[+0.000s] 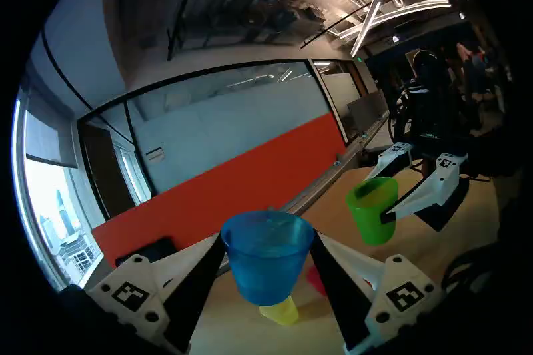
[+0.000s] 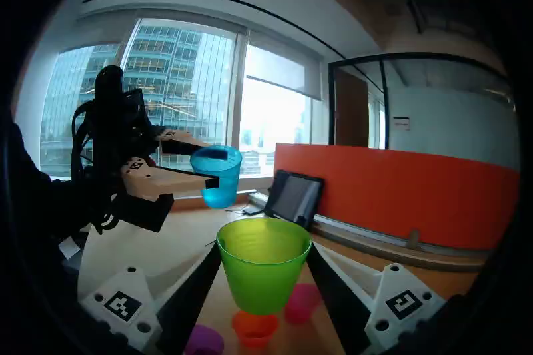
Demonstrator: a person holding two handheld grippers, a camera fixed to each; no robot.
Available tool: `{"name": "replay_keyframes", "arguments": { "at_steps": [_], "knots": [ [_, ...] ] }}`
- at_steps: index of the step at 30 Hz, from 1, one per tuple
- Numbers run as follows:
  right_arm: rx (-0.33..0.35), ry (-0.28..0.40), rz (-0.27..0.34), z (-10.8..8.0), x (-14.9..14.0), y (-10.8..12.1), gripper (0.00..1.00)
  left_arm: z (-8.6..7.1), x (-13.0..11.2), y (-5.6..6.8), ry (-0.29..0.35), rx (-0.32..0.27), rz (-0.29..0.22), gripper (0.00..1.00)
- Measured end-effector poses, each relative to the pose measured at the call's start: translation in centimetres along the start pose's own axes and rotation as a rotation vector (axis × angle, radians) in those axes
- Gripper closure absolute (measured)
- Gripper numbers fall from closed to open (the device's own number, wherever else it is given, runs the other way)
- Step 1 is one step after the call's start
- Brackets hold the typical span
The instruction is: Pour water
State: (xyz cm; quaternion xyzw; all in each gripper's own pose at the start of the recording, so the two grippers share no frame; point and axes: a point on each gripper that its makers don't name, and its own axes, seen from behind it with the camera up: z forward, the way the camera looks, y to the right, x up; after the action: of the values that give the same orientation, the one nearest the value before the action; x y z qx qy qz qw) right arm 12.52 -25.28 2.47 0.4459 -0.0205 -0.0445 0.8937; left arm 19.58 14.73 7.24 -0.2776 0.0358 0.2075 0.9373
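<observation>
Blue cup, green cup, orange partition, b/w tags.

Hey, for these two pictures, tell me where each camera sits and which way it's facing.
Left gripper view: rides on the left claw, looking along its fingers past the blue cup they clamp, toward an orange panel and glass partition; the right claw holding the green cup is ahead, right.
Right gripper view: rides on the right claw, looking past its green cup toward the windows; the left claw and a dark sleeve show at left.
Shared: both claws, both cups, the orange panel, the table.
</observation>
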Motion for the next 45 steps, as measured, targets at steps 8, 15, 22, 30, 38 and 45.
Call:
{"name": "replay_keyframes", "arguments": {
  "at_steps": [8, 15, 22, 30, 38, 45],
  "knots": [
    [0.023, 0.0, -0.002, 0.7, 0.0, -0.9, 0.08, 0.0, 0.8, -0.2, 0.005, 0.014, 0.074, 0.12],
    [0.042, 0.004, -0.001, 1.4, 0.0, -1.8, 0.08, 0.0, 1.5, -0.1, 0.006, 0.015, 0.133, 0.12],
    [0.061, 0.005, 0.002, 2.0, -0.1, -2.8, 0.08, -0.1, 2.2, 0.2, 0.011, 0.011, 0.183, 0.12],
    [0.075, 0.004, 0.006, 2.4, -0.5, -3.3, 0.08, -0.3, 3.1, 0.3, 0.019, 0.016, 0.226, 0.12],
    [0.092, -0.001, 0.006, 2.7, -0.9, -4.0, 0.08, -0.3, 3.8, 0.8, 0.026, 0.014, 0.286, 0.12],
    [0.11, -0.013, -0.005, 2.8, -1.4, -4.8, 0.08, -0.5, 4.3, 1.2, 0.033, 0.014, 0.338, 0.12]
  ]
}}
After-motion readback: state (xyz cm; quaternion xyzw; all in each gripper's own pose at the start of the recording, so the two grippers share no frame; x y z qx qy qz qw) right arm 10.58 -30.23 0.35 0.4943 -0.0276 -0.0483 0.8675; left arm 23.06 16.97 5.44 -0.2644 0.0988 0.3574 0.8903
